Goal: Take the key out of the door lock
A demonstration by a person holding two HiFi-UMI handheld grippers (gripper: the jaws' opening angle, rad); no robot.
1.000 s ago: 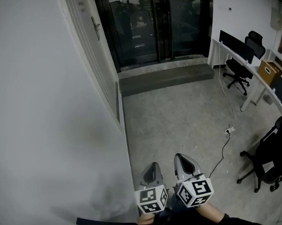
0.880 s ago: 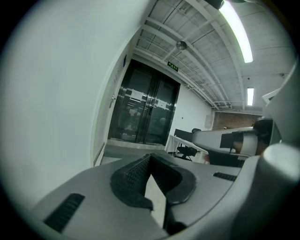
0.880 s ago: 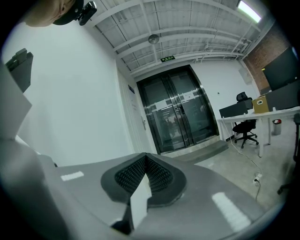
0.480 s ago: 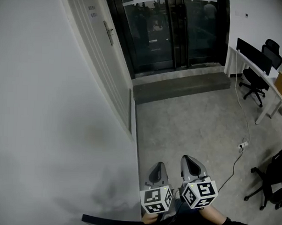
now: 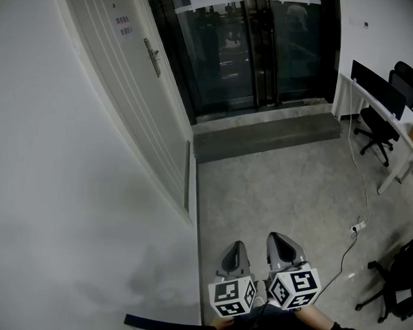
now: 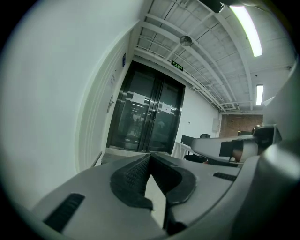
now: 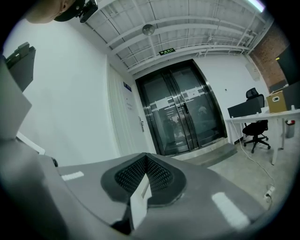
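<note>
A white door point(image 5: 124, 89) with a metal lever handle point(image 5: 152, 56) stands in the left wall, well ahead of me. The handle also shows small in the left gripper view point(image 6: 111, 103) and the right gripper view point(image 7: 141, 123). No key can be made out at this distance. My left gripper point(image 5: 235, 253) and right gripper point(image 5: 283, 246) are held side by side low in the head view, above the concrete floor, far from the door. Both point forward with jaws together and nothing between them point(image 6: 150, 157) point(image 7: 146, 157).
Dark glass double doors point(image 5: 232, 46) close the far end behind a low concrete step point(image 5: 262, 132). Desks with black office chairs point(image 5: 376, 124) line the right wall. A cable and power strip point(image 5: 358, 226) lie on the floor, with another chair point(image 5: 396, 289) at bottom right.
I have moved forward along the left wall: the door, its handle and the glass doors look nearer and larger. Both grippers keep their place side by side, jaws unchanged.
</note>
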